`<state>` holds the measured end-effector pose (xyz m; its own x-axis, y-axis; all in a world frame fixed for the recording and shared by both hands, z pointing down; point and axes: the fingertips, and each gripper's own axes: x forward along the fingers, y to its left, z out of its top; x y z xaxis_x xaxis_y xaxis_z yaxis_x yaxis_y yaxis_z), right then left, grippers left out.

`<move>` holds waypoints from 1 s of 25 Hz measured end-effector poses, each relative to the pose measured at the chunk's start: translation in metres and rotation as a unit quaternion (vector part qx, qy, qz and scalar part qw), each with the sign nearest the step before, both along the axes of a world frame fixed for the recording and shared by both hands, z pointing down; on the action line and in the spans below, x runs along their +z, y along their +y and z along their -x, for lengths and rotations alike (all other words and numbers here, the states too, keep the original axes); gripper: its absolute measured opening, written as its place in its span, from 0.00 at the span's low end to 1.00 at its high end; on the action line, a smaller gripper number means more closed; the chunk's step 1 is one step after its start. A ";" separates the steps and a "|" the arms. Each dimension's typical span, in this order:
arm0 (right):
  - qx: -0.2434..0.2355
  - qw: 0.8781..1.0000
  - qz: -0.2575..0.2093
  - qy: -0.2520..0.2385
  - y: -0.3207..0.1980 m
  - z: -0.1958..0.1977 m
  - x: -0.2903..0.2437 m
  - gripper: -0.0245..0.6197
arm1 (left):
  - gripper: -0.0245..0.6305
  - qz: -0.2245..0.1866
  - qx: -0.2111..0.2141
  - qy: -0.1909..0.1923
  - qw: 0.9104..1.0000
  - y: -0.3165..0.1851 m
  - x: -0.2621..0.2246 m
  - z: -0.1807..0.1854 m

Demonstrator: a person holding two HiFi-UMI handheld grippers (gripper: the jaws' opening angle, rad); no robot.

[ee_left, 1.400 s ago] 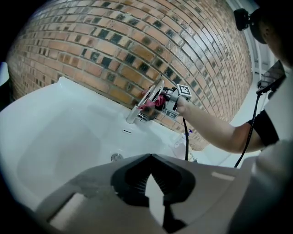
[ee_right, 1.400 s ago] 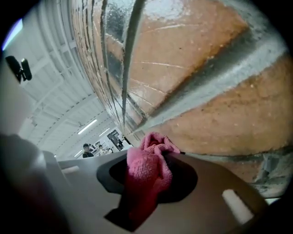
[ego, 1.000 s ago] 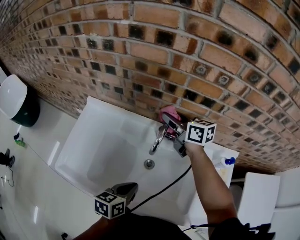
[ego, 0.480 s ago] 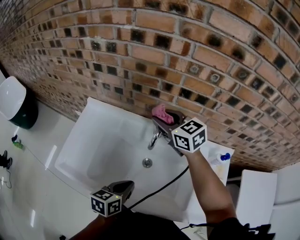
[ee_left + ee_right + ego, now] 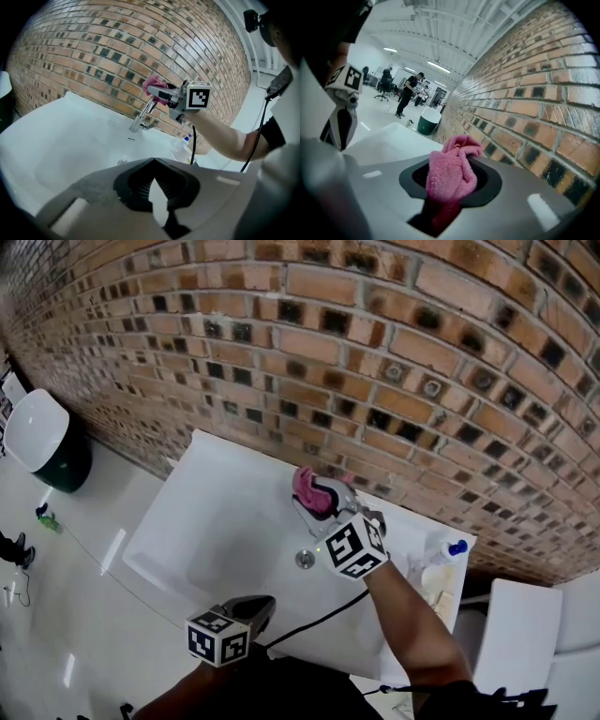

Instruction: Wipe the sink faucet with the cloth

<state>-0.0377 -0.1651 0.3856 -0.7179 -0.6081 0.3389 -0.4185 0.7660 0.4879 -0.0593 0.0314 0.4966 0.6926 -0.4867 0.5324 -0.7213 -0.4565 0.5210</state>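
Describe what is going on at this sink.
A person holds a gripper in each hand. The right gripper is shut on a pink cloth, held right above the top of the faucet by the brick wall; contact is unclear. The left gripper, shut and empty, hangs near the front edge of the sink.

A brick wall (image 5: 375,352) meets glossy white floor (image 5: 56,615), green bin (image 5: 42,442) beside.

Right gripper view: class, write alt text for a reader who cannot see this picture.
A crumpled pink cloth is clamped between the jaws of the right hand-held gripper, filling the foreground. A brick wall runs along the right side, and part of a white sink shows at lower left.
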 end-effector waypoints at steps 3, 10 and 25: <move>-0.014 0.998 -0.049 0.020 0.014 0.004 0.007 0.23 | 0.04 -0.006 -0.002 -0.008 1.000 0.006 -0.002 0.001; -0.020 0.992 -0.110 0.050 0.033 0.008 0.024 0.23 | 0.04 -0.005 0.000 -0.014 1.000 0.015 0.000 0.018; 0.085 0.987 -0.088 0.104 0.040 0.010 0.055 0.23 | 0.04 -0.011 0.098 -0.001 0.995 0.010 -0.007 0.062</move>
